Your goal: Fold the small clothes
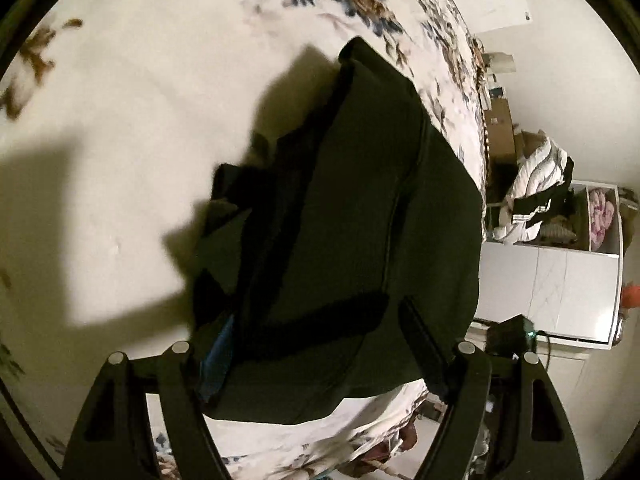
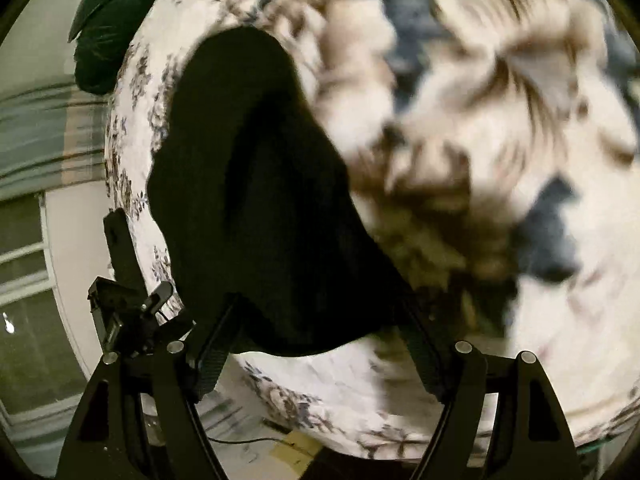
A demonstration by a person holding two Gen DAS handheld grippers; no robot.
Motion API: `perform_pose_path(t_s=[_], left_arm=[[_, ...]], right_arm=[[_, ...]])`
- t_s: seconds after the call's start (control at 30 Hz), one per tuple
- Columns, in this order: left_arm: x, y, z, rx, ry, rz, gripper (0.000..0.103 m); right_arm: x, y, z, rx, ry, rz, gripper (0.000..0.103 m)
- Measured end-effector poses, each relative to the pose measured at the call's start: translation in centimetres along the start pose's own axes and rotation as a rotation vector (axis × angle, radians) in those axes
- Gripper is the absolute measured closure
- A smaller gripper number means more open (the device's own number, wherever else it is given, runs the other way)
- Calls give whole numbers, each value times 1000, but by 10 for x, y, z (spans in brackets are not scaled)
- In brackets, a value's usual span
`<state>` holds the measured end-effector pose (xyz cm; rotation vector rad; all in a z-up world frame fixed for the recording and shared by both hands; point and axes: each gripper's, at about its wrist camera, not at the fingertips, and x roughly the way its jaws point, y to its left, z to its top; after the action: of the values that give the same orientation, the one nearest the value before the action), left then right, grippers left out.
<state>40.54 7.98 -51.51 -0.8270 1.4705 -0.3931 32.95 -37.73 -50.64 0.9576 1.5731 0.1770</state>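
Note:
A dark green garment [image 1: 352, 200], folded into a thick bundle, lies lengthwise over the floral bedsheet [image 1: 140, 120] near the bed's edge. My left gripper [image 1: 316, 316] holds its near end. The cloth drapes over the left finger, where only a blue pad [image 1: 218, 360] shows, and the right finger [image 1: 420, 340] presses its other side. In the right wrist view the same garment [image 2: 260, 200] looks black and fills the gap of my right gripper [image 2: 320, 304], touching both fingers. The cloth stays sharp while the sheet [image 2: 480, 120] is blurred.
Beyond the bed edge stand a white cabinet [image 1: 552, 280] with piled clothes [image 1: 536, 192] and cardboard boxes [image 1: 500, 132]. A black device [image 1: 512, 332] sits close by my right finger. A teal-green cloth [image 2: 108, 28] lies at the bed's far edge; a black device [image 2: 124, 312] is at the left.

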Motion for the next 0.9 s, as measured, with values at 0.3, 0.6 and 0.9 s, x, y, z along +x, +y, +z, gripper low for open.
perform_pose_path(t_s=[0.3,0.6,0.9], left_arm=[[-5,24,-25,-124,-8,-3,20],[27,3,-26,67,-85,-371,19],[18,53,-13,-99,7,-411,17]], right_arm=[[17,12,4,-44,-20,44,21],[27,29,18,-122,-12,21,21],[33,24,26,-80,39,67,21]])
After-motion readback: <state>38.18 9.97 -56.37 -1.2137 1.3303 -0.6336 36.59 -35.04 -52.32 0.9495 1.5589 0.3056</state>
